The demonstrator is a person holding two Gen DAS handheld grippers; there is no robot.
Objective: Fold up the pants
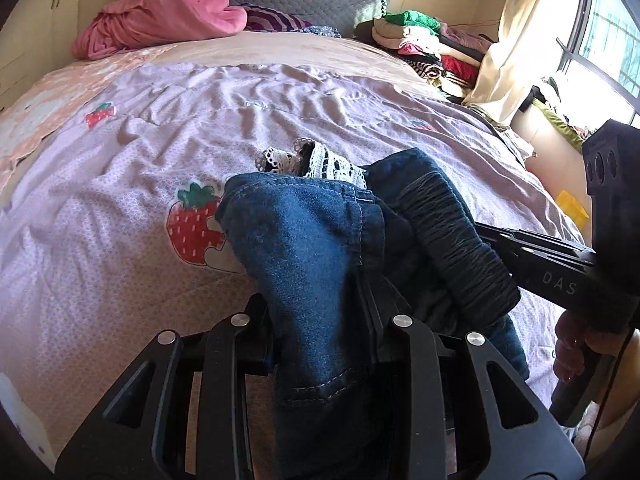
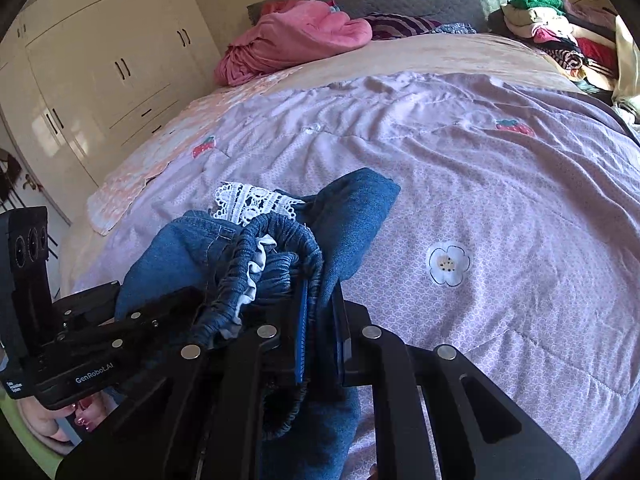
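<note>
The pants (image 1: pixel 304 240) are blue denim with an elastic waistband (image 1: pixel 452 240) and white lace trim (image 1: pixel 320 162). They are bunched and lifted above the bed. My left gripper (image 1: pixel 320 300) is shut on a fold of the denim. My right gripper (image 2: pixel 320 320) is shut on denim next to the waistband (image 2: pixel 276 264). In the left wrist view the right gripper (image 1: pixel 500 240) reaches in from the right under the waistband. In the right wrist view the left gripper (image 2: pixel 176 304) comes in from the left against the pants (image 2: pixel 352 216). The two grippers are close together.
The bed has a lilac quilt (image 1: pixel 132 200) with strawberry (image 1: pixel 192 224) and flower (image 2: pixel 446 262) prints. A pink blanket (image 1: pixel 160 16) lies by the grey headboard. A pile of clothes (image 1: pixel 432 44) sits at the far right. White wardrobes (image 2: pixel 100 60) stand left of the bed.
</note>
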